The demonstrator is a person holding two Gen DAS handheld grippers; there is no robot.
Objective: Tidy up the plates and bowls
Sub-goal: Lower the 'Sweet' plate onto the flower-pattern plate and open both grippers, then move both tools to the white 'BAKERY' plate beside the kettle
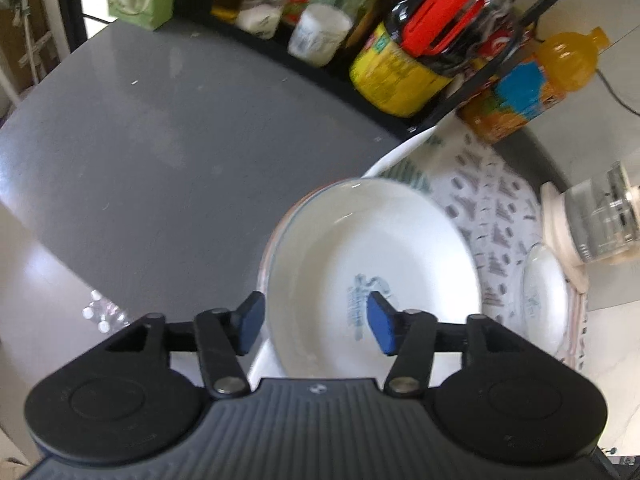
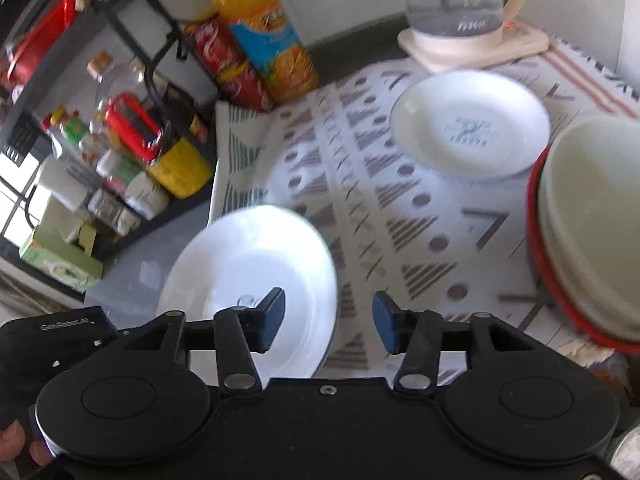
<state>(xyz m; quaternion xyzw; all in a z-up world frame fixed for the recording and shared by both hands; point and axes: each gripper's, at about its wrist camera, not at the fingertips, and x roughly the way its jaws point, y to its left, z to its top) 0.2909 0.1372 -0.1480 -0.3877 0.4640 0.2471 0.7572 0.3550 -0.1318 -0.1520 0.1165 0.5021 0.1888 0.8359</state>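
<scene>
A white plate with a blue print (image 1: 372,256) lies on top of other plates at the left edge of a patterned cloth (image 1: 492,200). My left gripper (image 1: 316,322) is open, its jaws on either side of this plate's near rim. The same stack (image 2: 248,280) shows in the right wrist view under my open, empty right gripper (image 2: 328,320). A second white plate (image 2: 470,132) lies farther back on the cloth (image 2: 380,208); it also shows in the left wrist view (image 1: 544,296). A cream bowl in a red one (image 2: 592,224) stands at the right.
A black rack (image 1: 460,96) with jars and bottles runs along the back left. An orange juice bottle (image 2: 260,32) and a red can (image 2: 228,64) stand beside it. A glass kettle on a cream base (image 2: 464,4) stands behind the cloth. Grey countertop (image 1: 140,152) stretches left.
</scene>
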